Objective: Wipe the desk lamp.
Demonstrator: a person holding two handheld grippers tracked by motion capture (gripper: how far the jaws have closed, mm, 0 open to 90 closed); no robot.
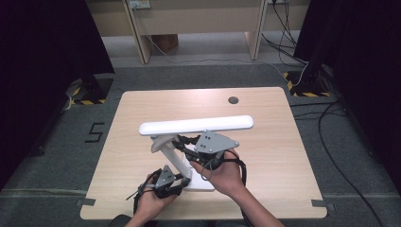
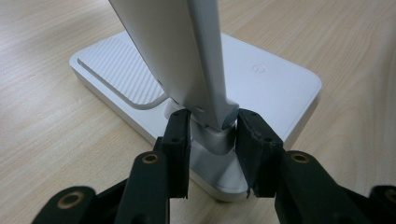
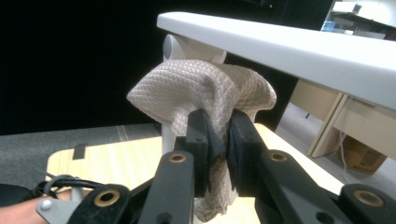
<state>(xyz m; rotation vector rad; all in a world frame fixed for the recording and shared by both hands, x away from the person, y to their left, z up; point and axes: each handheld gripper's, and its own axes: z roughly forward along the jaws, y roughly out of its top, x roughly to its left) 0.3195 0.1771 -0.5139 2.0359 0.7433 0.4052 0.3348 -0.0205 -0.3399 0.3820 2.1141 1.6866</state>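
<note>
The lamp's arm is partly hidden behind the right gripper [image 1: 189, 142] in the high view. At frame centre, the white desk lamp [image 1: 196, 125] stretches its long smooth head left to right. The right gripper pinches a woven beige cloth [image 3: 201, 93] beneath the head; the left gripper [image 2: 212, 140] clamps the lamp's arm near its flat rectangular base [image 2: 280, 79].

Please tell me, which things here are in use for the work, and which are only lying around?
In use:
- white desk lamp
- beige cloth, pinched by the right gripper
- left gripper, clamping the lamp's lower hinge

Lying about:
- cardboard box on the floor
- floor cables
</note>
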